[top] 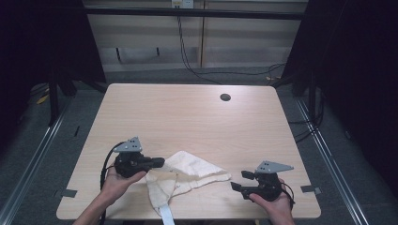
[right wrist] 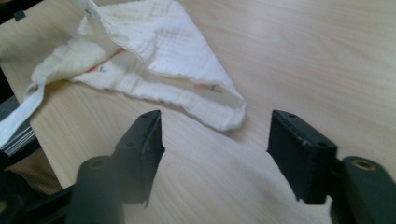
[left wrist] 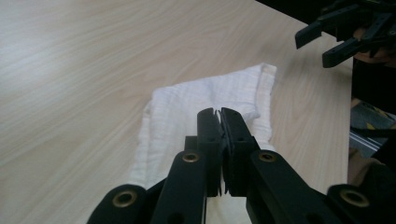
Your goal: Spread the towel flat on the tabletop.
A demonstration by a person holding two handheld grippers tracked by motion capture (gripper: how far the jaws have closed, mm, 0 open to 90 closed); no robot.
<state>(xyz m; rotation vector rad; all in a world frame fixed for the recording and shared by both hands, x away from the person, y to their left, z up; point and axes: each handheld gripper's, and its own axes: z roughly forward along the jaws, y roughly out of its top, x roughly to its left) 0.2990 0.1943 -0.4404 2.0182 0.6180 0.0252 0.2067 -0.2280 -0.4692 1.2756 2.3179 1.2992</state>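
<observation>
Cloth — one; two grippers: left pinching it, right apart.

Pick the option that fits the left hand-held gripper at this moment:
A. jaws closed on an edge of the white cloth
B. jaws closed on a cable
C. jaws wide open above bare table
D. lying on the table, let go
A: in the left gripper view the left hand-held gripper has its jaws pressed together with a thin edge of the white cloth pinched between them.

1 white cloth, 2 claws: L claw, R claw, 1 table
</observation>
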